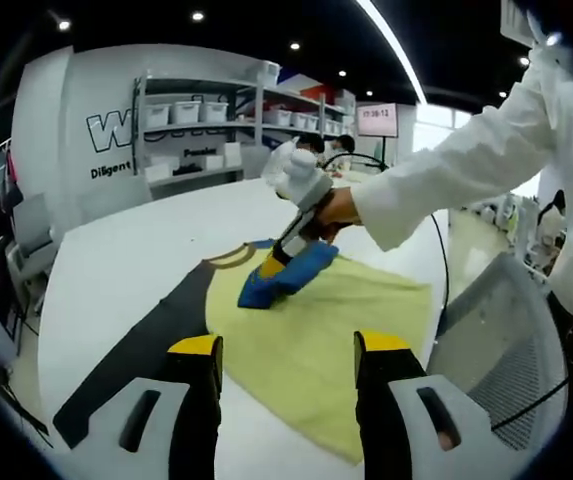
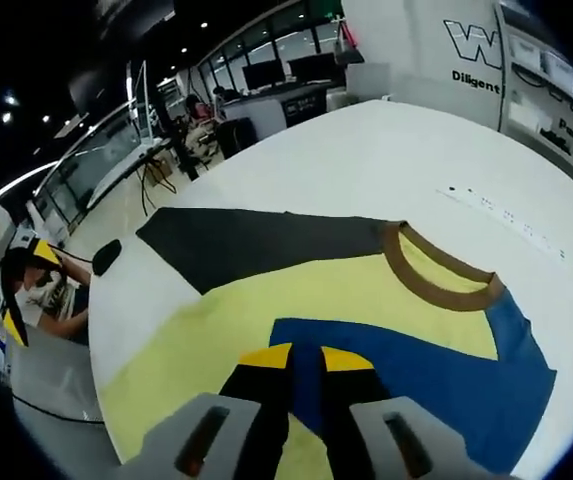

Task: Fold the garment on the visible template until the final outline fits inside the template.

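One sleeve fold under way: the right gripper (image 1: 272, 268), jaws clamped on the blue sleeve (image 2: 446, 375), carries it over the yellow garment (image 1: 316, 340) on the white table (image 1: 126, 250); left gripper (image 1: 286, 350) hangs apart nearby. Next, lay the sleeve flat.

— Any writing you can make out?

— On the white wall panel (image 1: 76, 130) behind the grey metal shelving (image 1: 201, 125), big outlined letters start "W", the rest hidden by the shelves. Beneath, in small dark type, "Diligent".

— Same wall from the right gripper view?

— Yes, the white wall (image 2: 436, 45) there carries the outlined "W" and "Diligent" under it.

— Anything else?

— A hanging pale screen (image 1: 377, 119) shows reddish digits, possibly a clock reading, too blurred to be sure. Dark marks run along a shelf edge, unreadable.
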`<state>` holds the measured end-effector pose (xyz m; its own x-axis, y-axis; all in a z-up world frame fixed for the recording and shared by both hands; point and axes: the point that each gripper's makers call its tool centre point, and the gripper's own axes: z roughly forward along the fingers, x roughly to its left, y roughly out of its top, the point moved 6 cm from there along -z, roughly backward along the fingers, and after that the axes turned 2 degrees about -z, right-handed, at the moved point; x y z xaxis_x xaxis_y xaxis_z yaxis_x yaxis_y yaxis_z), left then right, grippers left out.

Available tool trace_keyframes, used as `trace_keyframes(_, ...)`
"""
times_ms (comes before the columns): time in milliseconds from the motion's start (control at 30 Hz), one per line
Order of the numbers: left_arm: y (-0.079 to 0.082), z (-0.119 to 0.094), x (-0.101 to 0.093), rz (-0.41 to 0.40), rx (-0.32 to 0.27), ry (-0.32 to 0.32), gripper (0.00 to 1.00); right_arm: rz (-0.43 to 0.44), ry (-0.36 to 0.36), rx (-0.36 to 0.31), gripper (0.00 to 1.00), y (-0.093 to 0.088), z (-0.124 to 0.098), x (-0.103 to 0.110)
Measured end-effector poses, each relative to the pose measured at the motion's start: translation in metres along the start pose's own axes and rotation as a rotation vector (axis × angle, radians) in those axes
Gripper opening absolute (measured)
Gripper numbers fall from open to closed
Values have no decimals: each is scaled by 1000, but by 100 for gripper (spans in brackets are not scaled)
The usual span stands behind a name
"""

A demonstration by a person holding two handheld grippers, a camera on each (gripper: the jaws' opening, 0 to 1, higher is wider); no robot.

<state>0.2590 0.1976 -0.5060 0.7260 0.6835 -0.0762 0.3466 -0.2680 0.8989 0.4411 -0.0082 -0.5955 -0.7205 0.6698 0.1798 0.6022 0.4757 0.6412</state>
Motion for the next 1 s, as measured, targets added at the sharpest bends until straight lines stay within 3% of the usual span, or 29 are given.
trace_keyframes(200,0,0,0,2,2,-2,50,-16,9,11,11,-7,-5,2)
trace_keyframes(333,1,2,0,1,0,-6,50,-55,61,4,20,-6,-7,14)
trace_keyframes(567,1,2,-2,1,-2,-11,50,-356,45,45,35,-8,-1,30)
trace_keyframes(700,-1,2,-2,2,1,-11,49,-541,65,83,33,-10,6,43)
trace_keyframes(800,-1,1,-3,1,1,-10,49,-642,50,102,21,-11,8,45)
trace_keyframes(833,-1,1,-2,2,2,-9,49,-710,18,133,16,-12,10,43)
trace_keyframes(967,-1,0,-2,0,2,-6,49,-698,21,122,0,-13,15,42)
trace_keyframes(1000,-1,-1,-2,0,0,-3,49,-649,9,93,0,-9,15,40)
